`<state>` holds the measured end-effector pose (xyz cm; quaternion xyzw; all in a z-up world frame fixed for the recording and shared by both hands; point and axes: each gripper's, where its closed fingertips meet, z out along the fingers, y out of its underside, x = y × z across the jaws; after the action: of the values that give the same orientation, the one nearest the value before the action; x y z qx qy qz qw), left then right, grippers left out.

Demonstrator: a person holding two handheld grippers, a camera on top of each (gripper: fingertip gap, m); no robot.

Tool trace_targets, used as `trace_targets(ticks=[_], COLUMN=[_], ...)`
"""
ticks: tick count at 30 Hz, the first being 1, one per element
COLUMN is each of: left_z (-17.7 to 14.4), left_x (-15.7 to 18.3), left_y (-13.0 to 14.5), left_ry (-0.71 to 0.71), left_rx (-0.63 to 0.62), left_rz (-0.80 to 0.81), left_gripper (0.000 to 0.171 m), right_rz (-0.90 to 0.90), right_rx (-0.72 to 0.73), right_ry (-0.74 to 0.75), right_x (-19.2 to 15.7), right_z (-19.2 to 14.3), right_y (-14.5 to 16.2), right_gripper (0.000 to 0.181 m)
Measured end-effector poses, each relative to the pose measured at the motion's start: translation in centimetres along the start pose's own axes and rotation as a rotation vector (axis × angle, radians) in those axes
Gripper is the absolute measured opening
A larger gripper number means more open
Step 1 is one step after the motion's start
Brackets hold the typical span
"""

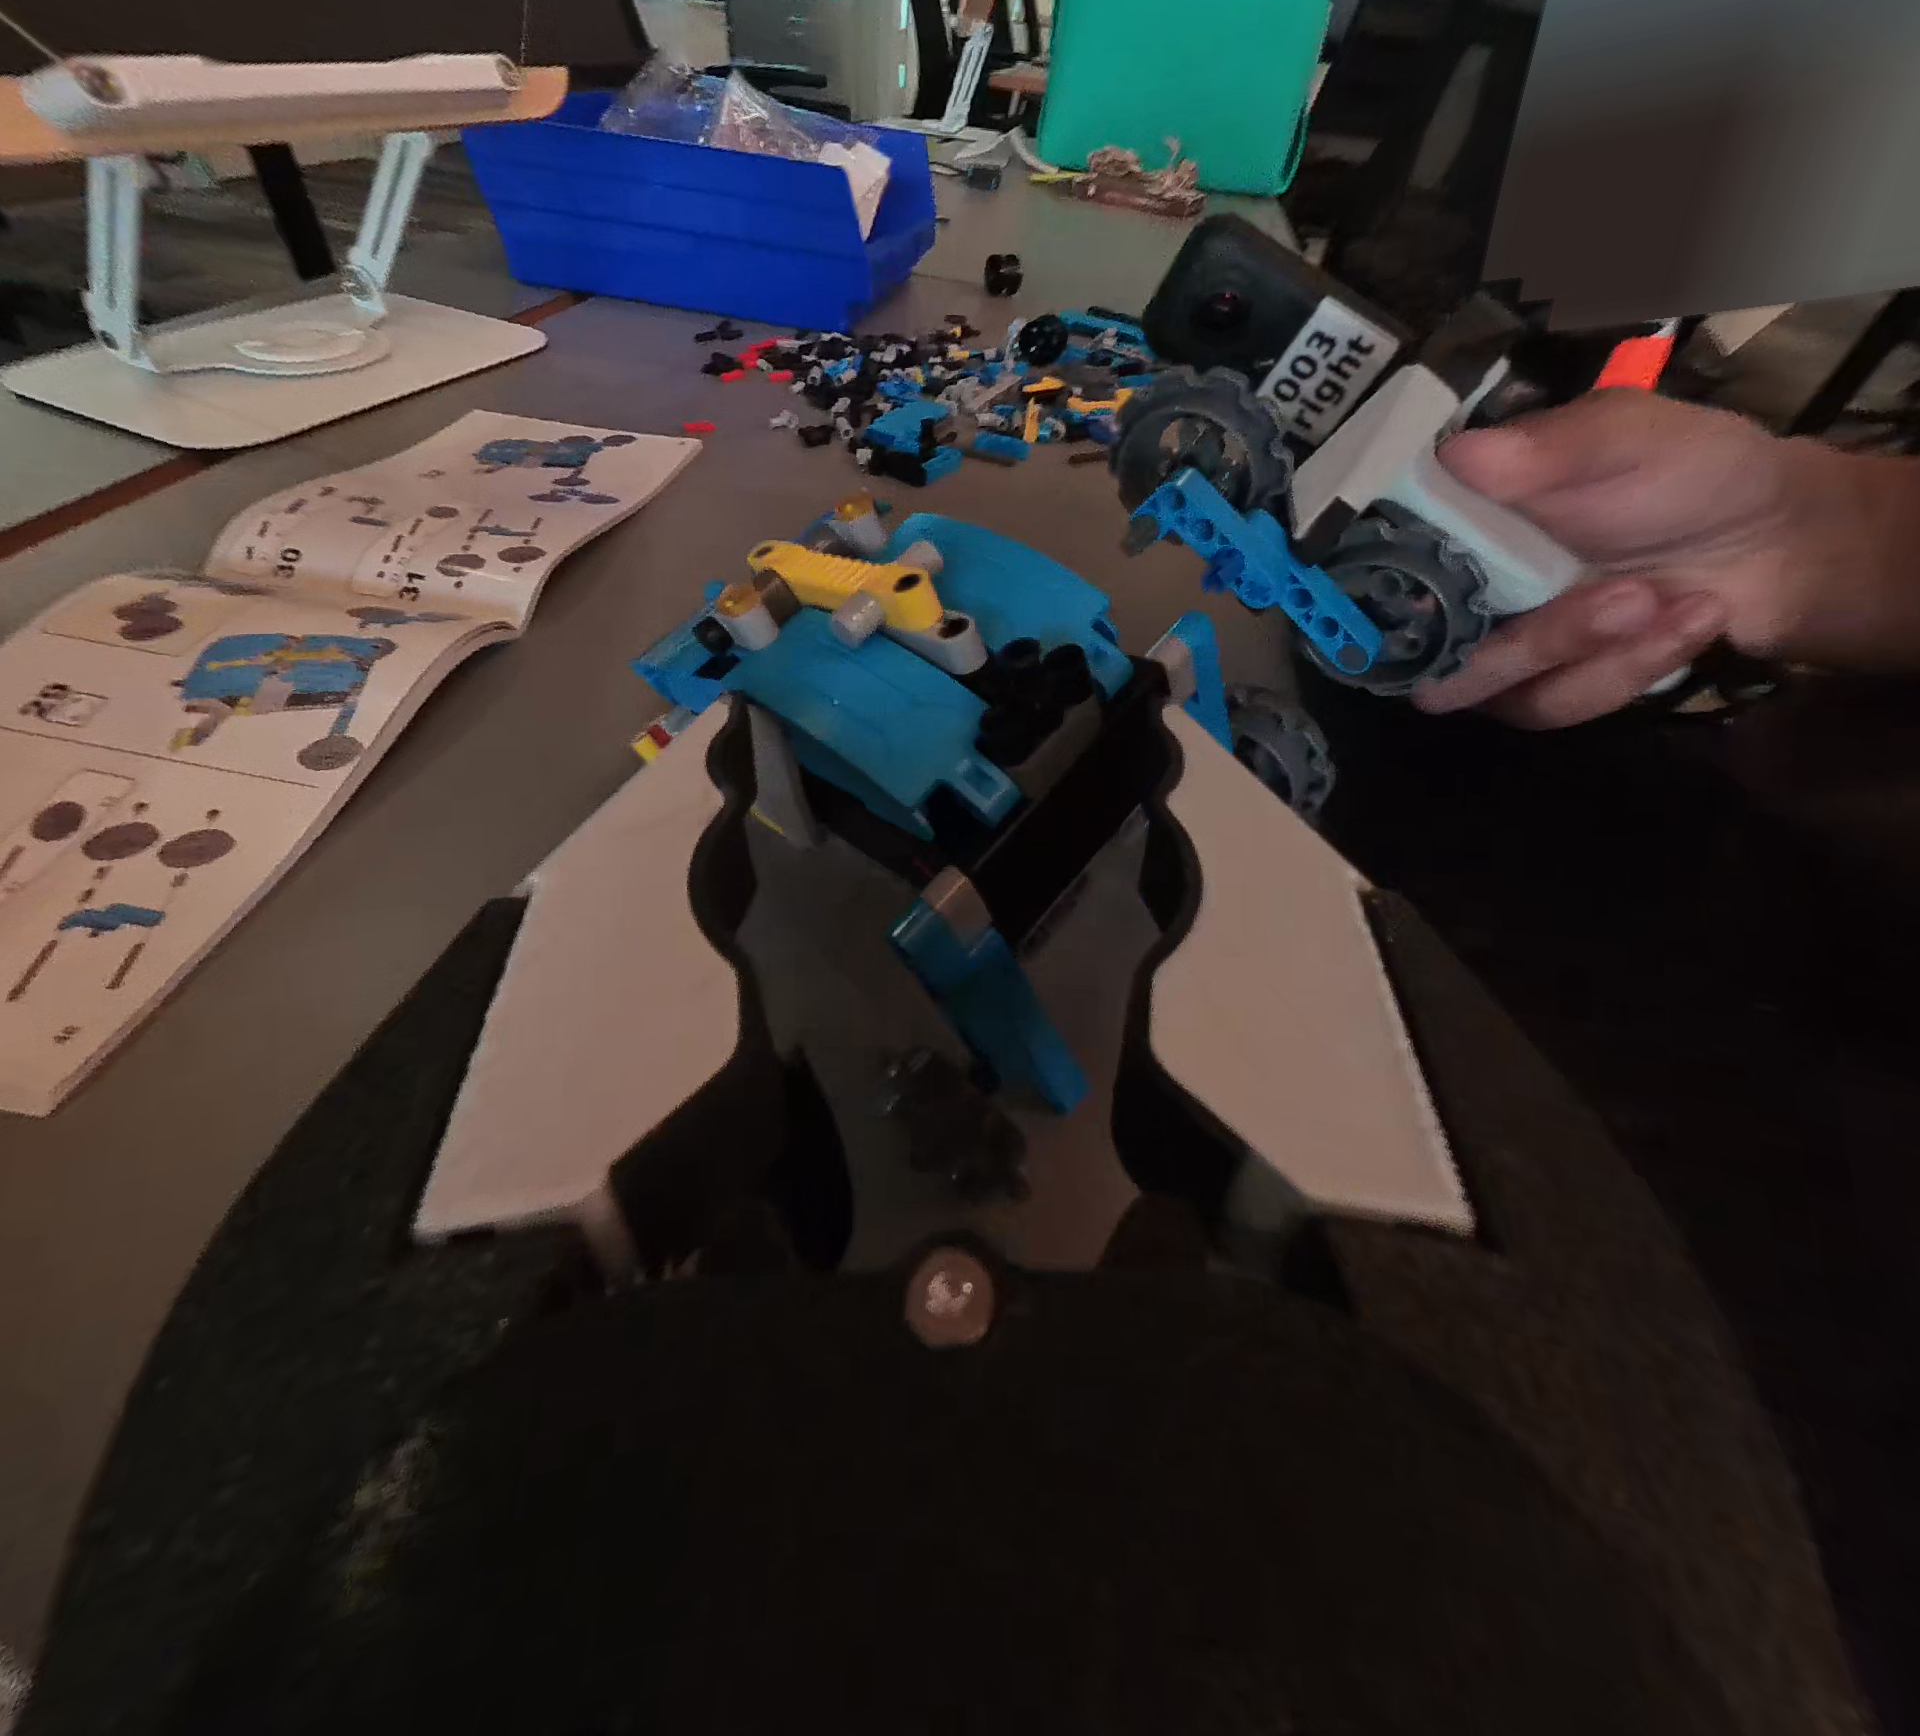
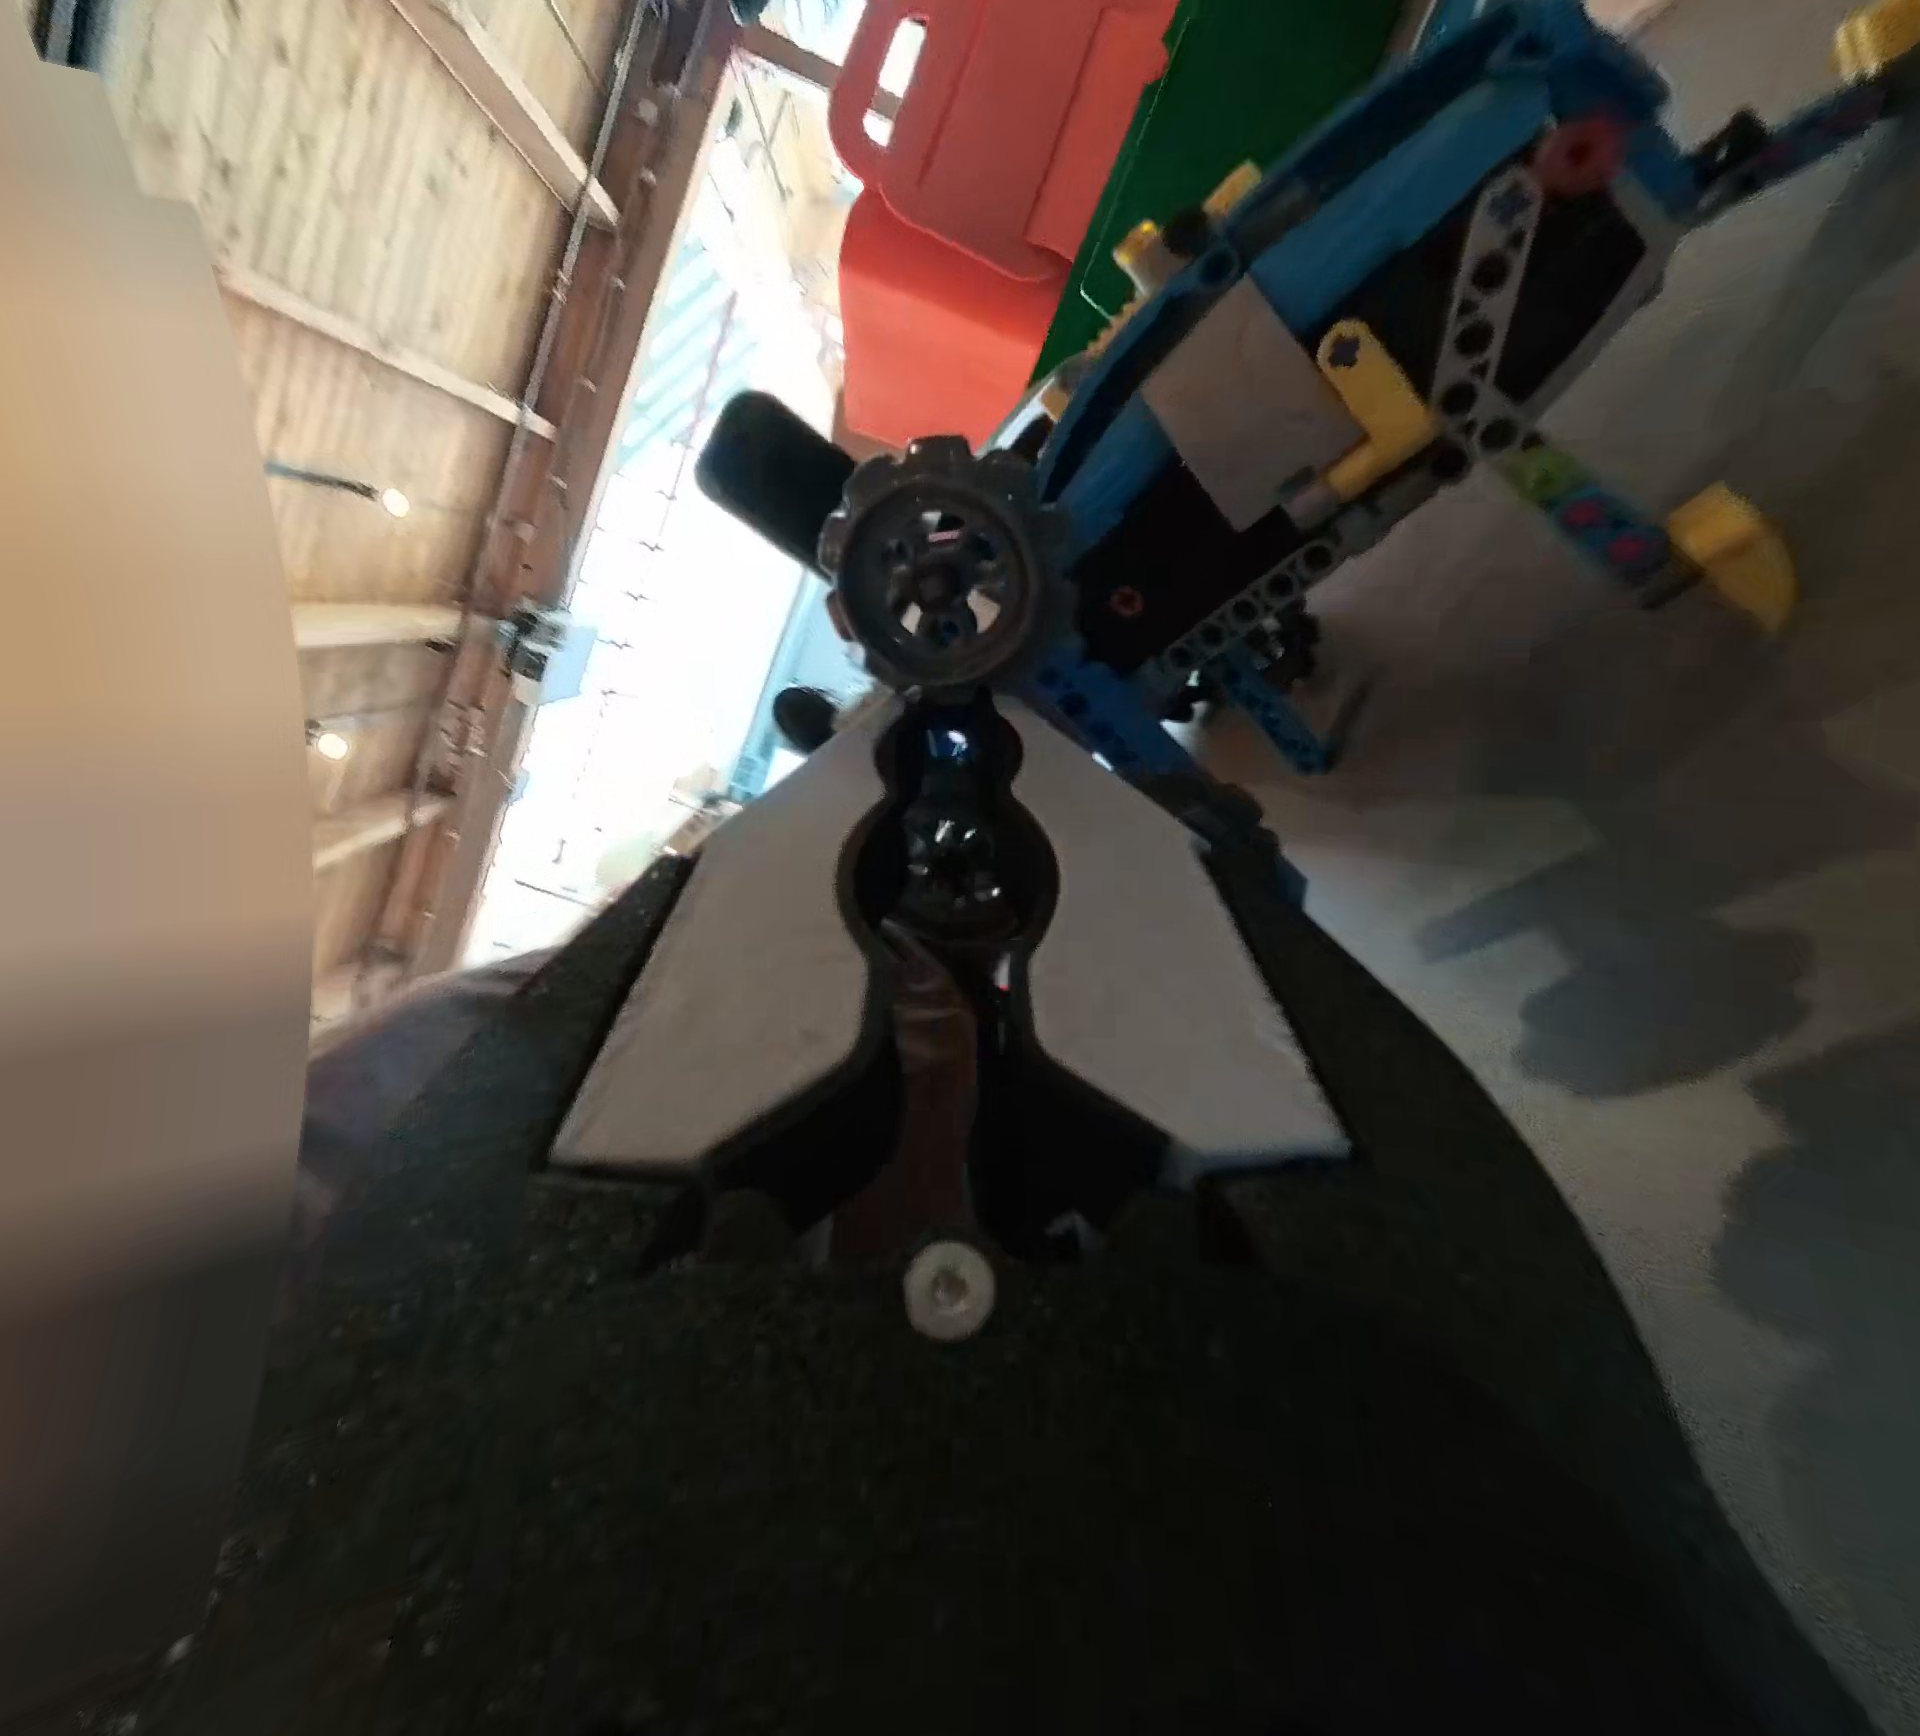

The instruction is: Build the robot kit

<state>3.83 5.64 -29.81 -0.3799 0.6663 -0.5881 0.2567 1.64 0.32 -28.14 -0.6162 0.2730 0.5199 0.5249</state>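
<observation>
The left gripper [image 1: 940, 751] has its white, wavy-edged fingers [image 1: 623, 907] closed part-way onto a blue brick-built model [image 1: 883, 678], gripping its black block at the tips. The model is angular, of smooth plastic, with a yellow toothed beam and grey pins on top and a blue limb hanging down between the fingers. It sits low over the matte grey-brown worktop [image 1: 436, 1011].

Just to the right, a hand [image 1: 1662, 543] holds the right gripper [image 2: 940, 730]. Its fingers [image 2: 769, 938] are nearly shut on a wheel assembly [image 2: 940, 569]: a perforated blue beam carrying dark grey wheels with knobbly treads. One wheel sits pinched in the scalloped gap, another stands just past the tips. In the left wrist view this assembly hangs near the model's right side, not touching it.

To the left an open paper instruction booklet [image 1: 260, 699] lies flat. Beyond the model is a loose pile of small parts [image 1: 935, 398], black, blue, red and yellow. Farther back are a white hinged stand [image 1: 260, 336], a glossy blue plastic bin [image 1: 696, 232] holding crinkled clear bags, and a teal fabric tote [image 1: 1184, 76].
</observation>
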Motion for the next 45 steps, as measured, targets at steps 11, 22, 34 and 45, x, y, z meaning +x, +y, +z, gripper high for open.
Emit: trace_targets(ticks=[11, 22, 34, 45], left_z=[0.8, 0.2, 0.5, 0.6], left_x=[1.3, 6.9, 7.3, 7.0], left_y=[-0.7, -2.1, -1.3, -0.9], left_ry=[-0.240, -0.401, -0.469, -0.377], left_rx=[0.010, 0.081, 0.041, 0.036], left_rz=[0.220, 1.032, 1.251, 1.073], left_gripper=[0.071, 0.032, 0.011, 0.006], right_rz=[0.374, 0.256, 0.192, -0.170], right_rx=[0.220, 0.044, -0.025, -0.151], right_ry=[0.027, 0.072, 0.070, 0.095], right_x=[0.4, -1.8, -1.8, -2.2], right_z=[-2.4, 0.5, 0.3, -4.0], right_y=[-0.7, 2.4, 3.0, 2.8], right_gripper=[0.007, 0.008, 0.014, 0.038])
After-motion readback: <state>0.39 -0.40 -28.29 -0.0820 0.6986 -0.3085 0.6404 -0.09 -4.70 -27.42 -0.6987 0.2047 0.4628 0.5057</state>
